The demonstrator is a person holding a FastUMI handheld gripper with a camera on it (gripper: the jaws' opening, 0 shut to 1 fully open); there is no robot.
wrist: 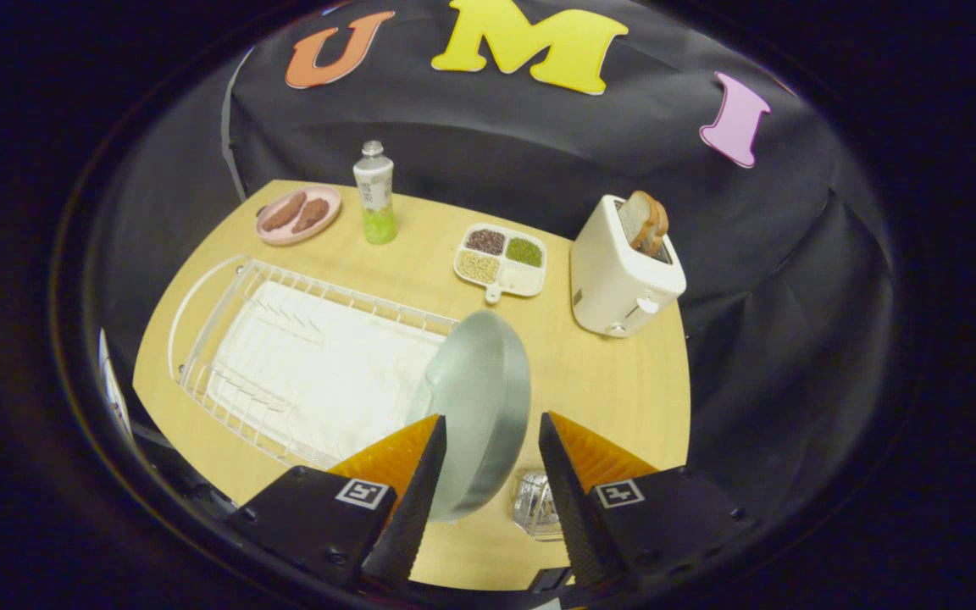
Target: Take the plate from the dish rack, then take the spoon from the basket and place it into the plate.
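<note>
Gripper [488, 474]: fingers standing spread, not pinching; grey plate [479, 407] sitting tilted between them, touching the left finger, overhanging the white dish rack [285, 356]; wooden table [615, 381] lying beneath.

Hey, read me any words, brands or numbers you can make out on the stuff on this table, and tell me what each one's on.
No text here can be read off.
Bottle: its label carries print, too small and blurred to read.
Gripper: a square black-and-white marker on each finger body, a pattern rather than words. Its fingers stand either side of the plate; a firm press is not clear.
Toaster, dish rack, divided tray: no lettering visible.
</note>
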